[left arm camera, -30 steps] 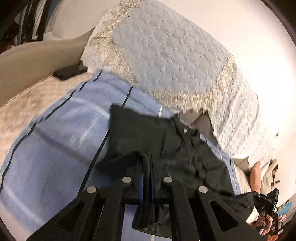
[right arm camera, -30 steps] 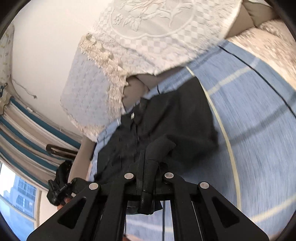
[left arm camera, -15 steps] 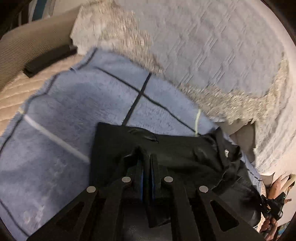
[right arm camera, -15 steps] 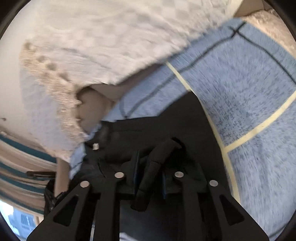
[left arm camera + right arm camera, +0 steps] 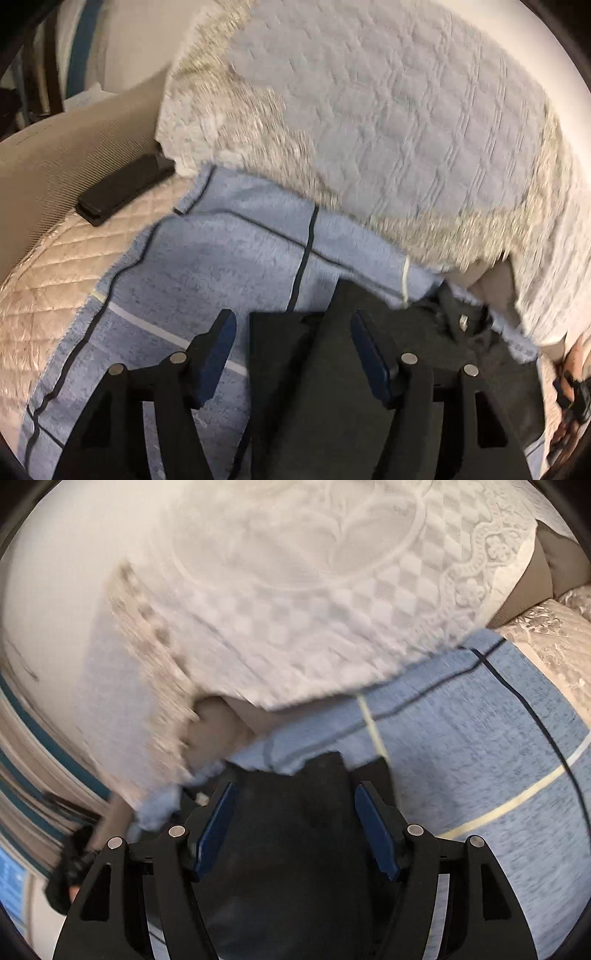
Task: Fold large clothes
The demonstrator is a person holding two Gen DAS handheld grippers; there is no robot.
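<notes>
Garment: a black collared shirt [image 5: 373, 373] lies on a blue striped blanket [image 5: 229, 266] spread over the sofa seat; its collar end, with a small pale tag, points toward the backrest.
Fold state: a doubled black layer rests on top of the shirt body, its edge ending just short of the collar, so the judgement is that a bottom-to-top fold has just been laid down.
Left gripper [image 5: 291, 350]: jaws have just been opening and now stand wide apart; black cloth sits in the gap, but the blue pads press on nothing, so the cloth is released.
Right gripper [image 5: 293, 830]: jaws have likewise just been opening; they are spread over the folded edge with fabric between them but no grip on it.
Surroundings: a white lace throw [image 5: 295, 590] and a pale quilted cover [image 5: 388, 129] hang over the backrest just behind the shirt; a black remote [image 5: 125, 188] lies on the beige quilted cushion [image 5: 55, 288], well apart from the shirt.
Risk, snagging: withdrawing either gripper while the cloth is draped against a pad could drag the top layer back and undo the fold.
Risk, skew: the left-hand edge of the fold looks angled, so the two corners may not line up and a later fold could inherit the slant.
Risk, blanket: the blanket's edge is rumpled near the collar; pulling there could bunch it under the shirt.
</notes>
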